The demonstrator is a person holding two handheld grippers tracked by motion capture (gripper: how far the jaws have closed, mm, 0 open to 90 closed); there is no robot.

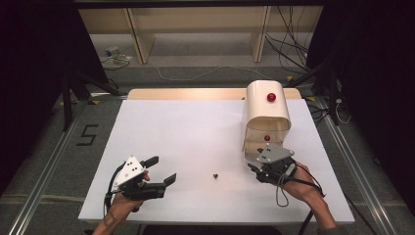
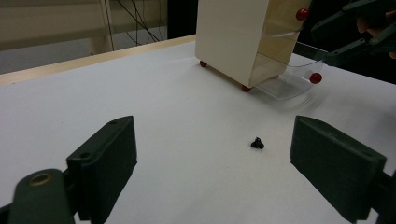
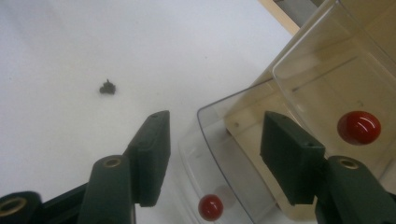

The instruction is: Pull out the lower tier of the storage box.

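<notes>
A cream cabinet [image 1: 266, 115] with clear drawers and red knobs stands at the table's right. Its lower drawer [image 3: 219, 154] is pulled out, and that drawer's red knob [image 3: 210, 206] sits at its front. My right gripper [image 3: 217, 121] hovers over the drawer's front rim, jaws apart, pressing on nothing. In the high view the right gripper [image 1: 262, 164] sits just in front of the cabinet. A tiny black object [image 1: 215, 175] lies on the white table between the two grippers. My left gripper [image 1: 164, 169] rests at the front left, open and empty, with the black object [image 2: 257, 143] ahead of its jaws.
The white tabletop [image 1: 186, 132] has bare room at the left and middle. A wooden strip [image 1: 186, 93] edges the far side. Beyond it are shelving legs and cables on the floor. Dark stands flank the table on both sides.
</notes>
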